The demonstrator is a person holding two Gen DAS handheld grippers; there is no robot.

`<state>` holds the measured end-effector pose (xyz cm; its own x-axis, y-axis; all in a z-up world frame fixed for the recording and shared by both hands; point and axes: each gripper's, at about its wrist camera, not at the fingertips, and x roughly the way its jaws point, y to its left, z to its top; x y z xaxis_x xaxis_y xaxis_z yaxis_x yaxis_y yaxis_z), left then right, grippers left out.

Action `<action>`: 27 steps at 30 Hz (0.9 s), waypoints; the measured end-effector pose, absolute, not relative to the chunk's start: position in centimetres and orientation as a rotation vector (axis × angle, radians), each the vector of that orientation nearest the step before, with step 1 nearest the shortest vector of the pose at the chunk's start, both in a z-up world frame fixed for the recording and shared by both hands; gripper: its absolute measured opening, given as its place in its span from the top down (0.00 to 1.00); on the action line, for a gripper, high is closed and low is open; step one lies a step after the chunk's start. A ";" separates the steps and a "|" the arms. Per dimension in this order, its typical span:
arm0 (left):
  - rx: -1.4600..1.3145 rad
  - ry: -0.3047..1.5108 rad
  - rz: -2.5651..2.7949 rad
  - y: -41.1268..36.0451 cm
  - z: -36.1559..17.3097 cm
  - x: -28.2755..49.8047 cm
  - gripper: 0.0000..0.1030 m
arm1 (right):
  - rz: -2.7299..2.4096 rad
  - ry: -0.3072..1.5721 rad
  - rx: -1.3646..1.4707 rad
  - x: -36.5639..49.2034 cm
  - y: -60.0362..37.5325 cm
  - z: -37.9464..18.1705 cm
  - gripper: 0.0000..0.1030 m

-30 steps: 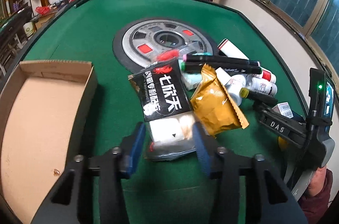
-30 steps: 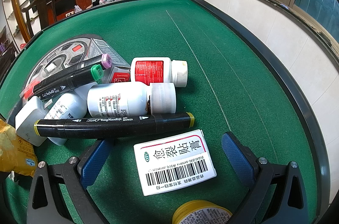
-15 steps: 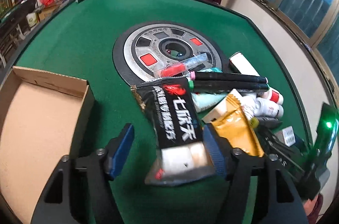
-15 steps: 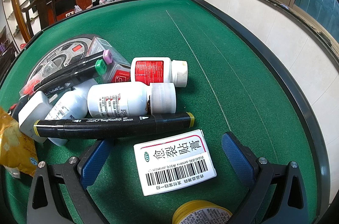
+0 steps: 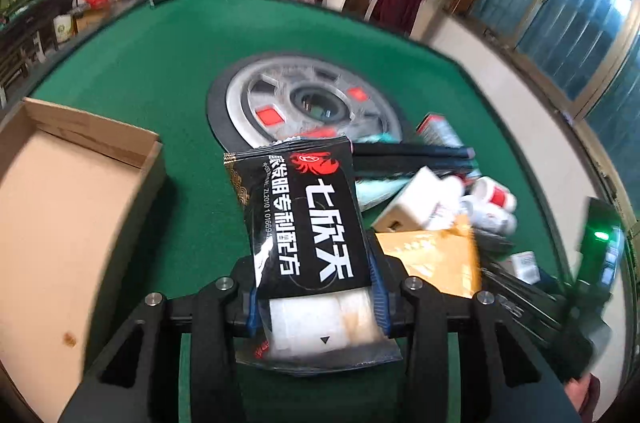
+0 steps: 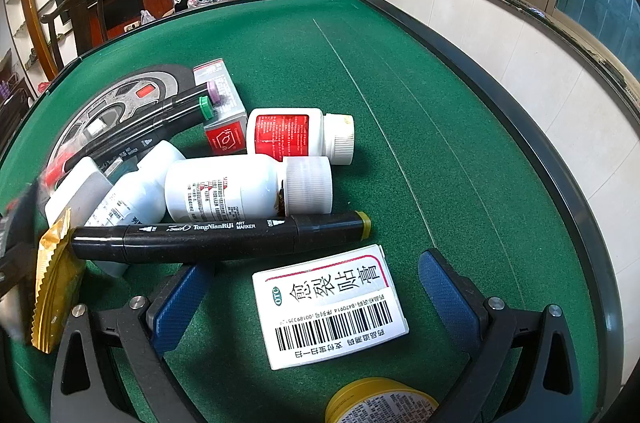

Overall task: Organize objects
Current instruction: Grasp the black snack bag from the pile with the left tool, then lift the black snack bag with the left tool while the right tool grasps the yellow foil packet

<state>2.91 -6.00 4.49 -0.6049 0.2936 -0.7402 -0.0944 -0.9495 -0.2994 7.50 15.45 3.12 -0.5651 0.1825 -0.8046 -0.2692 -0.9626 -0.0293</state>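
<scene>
Since the earlier frames, the black sachet (image 5: 308, 219) has been raised off the green desk (image 5: 160, 71) and is now clamped between the blue pads of the left gripper (image 5: 316, 307), where it was previously only straddled. Its near, clear end sits between the pads, and its printed far end projects out over the pile. The gold packet (image 5: 432, 263) has been shifted and now lies just right of the left gripper.

Left side: an open cardboard box (image 5: 92, 139) is placed on the desk, well apart from the pile.

Far centre: a grey wheel-shaped disc (image 5: 280, 95) lies flat, its right part overlapped by the clutter.

Right gripper (image 6: 316, 299): its jaws are spread wide and nothing is held. A white barcoded medicine box (image 6: 328, 307) lies flat on the desk between the fingers, touching neither. A yellow tin (image 6: 376, 403) is seen at the near edge, partly cut off.

Just beyond the medicine box: a black marker with a yellow cap (image 6: 224, 233) lies crosswise. Behind it are recorded a white bottle with a ribbed cap (image 6: 248, 187), a red-labelled white bottle (image 6: 300, 135), a small red and grey carton (image 6: 220, 107) and two further black markers (image 6: 160, 127), one capped green and one purple.
</scene>
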 end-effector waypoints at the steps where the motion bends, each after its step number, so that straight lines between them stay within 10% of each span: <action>1: -1.237 -0.354 2.620 -6.3 5.2 3.6 0.61 | 2.570 0.141 -1.305 7.5 15.5 3.1 0.00; 27: -0.879 -0.509 2.686 -12.9 11.0 18.2 0.60 | 2.584 0.127 -1.321 7.6 15.4 3.1 0.00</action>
